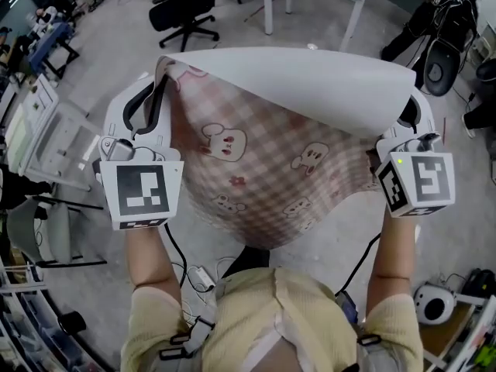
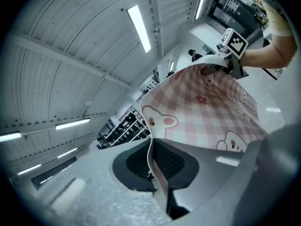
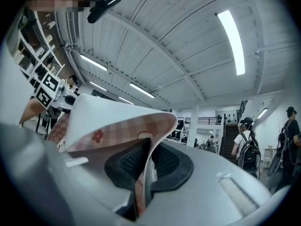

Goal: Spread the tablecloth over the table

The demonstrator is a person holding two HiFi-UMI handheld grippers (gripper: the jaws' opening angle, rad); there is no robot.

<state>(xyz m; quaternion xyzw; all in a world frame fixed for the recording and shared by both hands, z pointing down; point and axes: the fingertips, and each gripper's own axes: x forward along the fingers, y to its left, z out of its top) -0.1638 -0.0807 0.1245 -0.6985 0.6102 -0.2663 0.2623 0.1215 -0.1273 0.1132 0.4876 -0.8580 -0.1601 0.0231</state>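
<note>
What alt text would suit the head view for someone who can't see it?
A person holds up a pink checked tablecloth printed with cartoon animals, one corner clamped in the left tool, another in the right tool. Its white underside curls over along the far edge.

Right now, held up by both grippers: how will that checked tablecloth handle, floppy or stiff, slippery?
Probably floppy but with some body: the tablecloth sags between the left gripper and right gripper, yet its top edge holds a smooth arc. Likely light, as two thin pinches carry it. The white backing looks smooth, so it may slip.
</note>
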